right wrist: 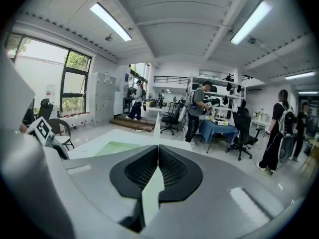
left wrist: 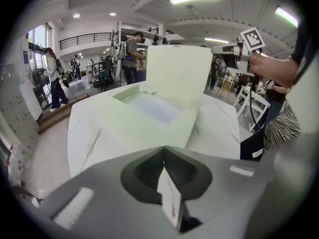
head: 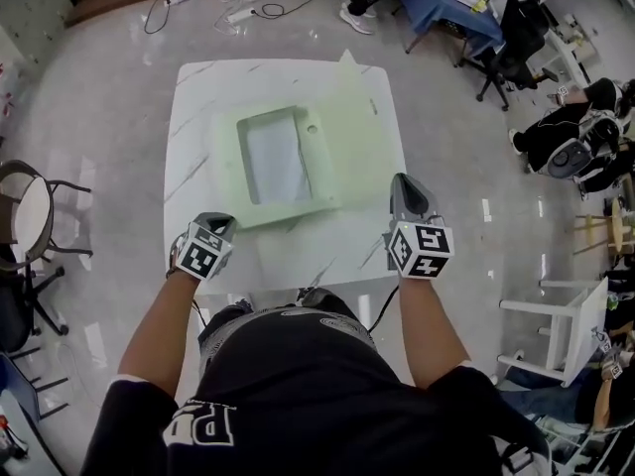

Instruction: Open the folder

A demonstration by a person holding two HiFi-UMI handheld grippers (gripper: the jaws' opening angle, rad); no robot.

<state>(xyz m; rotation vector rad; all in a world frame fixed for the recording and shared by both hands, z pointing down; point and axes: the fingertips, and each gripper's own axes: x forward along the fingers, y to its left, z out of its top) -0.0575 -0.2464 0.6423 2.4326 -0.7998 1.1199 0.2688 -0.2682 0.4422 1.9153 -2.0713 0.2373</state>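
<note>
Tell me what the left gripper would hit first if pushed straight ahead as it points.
Most likely the near edge of the green folder, lying just ahead of the left gripper on the white table. Its height above the tabletop is unclear.

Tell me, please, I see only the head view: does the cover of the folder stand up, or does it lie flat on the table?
Observer: It stands. In the left gripper view the cover rises nearly upright from the folder.
Operator: Does the right gripper hold it?
Observer: Yes. In the right gripper view the right gripper is shut on the cover's edge, a thin pale strip between its jaws.
Operator: And the left gripper?
Observer: In its own view the left gripper is shut with nothing between the jaws, just short of the folder's near edge.
</note>
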